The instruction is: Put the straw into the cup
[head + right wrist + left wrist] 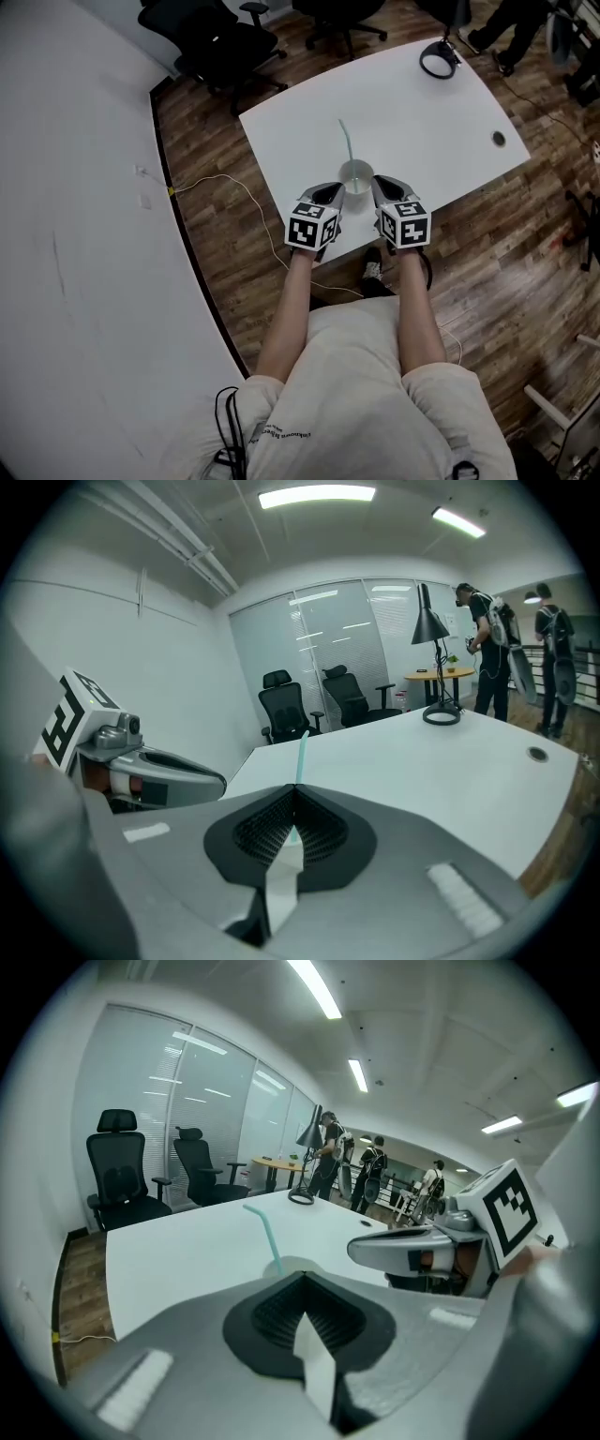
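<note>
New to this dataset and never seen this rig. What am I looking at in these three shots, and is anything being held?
There is no robot here. A person holds a set of tongs in each hand, and the cubes with square markers are part of the tongs. The top-down picture comes from a camera on the person's head. The other two come from wide-angle cameras riding on the left tongs and the right tongs, each looking along its own jaws.

On the white table stands a clear cup with a teal straw already in it, just ahead of both tongs. Farther back are a desk lamp and a round cable hole.

Both tongs have their jaws closed together with nothing between them, so nothing is held.
</note>
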The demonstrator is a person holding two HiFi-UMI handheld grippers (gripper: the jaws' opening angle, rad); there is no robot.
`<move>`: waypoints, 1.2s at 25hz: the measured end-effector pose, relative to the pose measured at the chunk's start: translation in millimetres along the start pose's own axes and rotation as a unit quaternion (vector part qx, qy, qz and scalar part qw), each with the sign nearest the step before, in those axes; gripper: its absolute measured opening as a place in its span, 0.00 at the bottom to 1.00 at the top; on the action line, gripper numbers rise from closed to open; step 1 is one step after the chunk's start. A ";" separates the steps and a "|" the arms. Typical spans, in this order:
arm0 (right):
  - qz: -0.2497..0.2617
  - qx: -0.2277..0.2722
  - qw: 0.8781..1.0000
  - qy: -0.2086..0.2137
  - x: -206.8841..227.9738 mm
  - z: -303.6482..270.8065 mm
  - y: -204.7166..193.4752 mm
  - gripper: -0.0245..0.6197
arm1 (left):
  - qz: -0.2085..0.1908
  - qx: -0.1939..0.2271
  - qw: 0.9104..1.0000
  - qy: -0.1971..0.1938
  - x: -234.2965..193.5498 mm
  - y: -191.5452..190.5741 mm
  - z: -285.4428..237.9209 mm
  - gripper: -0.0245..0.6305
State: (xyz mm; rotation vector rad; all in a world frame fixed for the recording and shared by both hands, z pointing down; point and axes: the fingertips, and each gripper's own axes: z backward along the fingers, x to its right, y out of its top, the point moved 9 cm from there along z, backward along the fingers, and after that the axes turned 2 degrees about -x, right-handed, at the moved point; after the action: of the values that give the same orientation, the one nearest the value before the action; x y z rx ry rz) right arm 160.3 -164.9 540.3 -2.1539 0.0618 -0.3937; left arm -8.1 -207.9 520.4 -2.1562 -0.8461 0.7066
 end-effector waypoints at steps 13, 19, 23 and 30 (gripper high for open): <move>-0.005 0.003 0.999 -0.042 -13.1 19.8 -10.4 0.08 | -0.014 0.009 1.000 -0.022 4.4 -5.3 3.1 0.04; -0.003 -0.007 0.999 -0.046 -5.4 21.3 -8.5 0.08 | -0.021 0.010 0.999 -0.022 7.5 -3.5 4.2 0.04; -0.002 -0.008 0.999 -0.039 -9.4 17.2 -8.1 0.08 | -0.022 0.010 0.999 -0.021 5.0 -5.5 7.1 0.04; 0.003 -0.010 0.999 -0.039 -12.1 14.3 -8.1 0.08 | -0.020 0.008 1.000 -0.021 2.4 -6.2 7.2 0.04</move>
State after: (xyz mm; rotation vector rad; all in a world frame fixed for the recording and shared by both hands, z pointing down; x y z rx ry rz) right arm 152.3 -146.5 536.1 -2.1864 0.0269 -0.3065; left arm -13.8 -199.8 520.3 -2.1104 -0.9008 0.7393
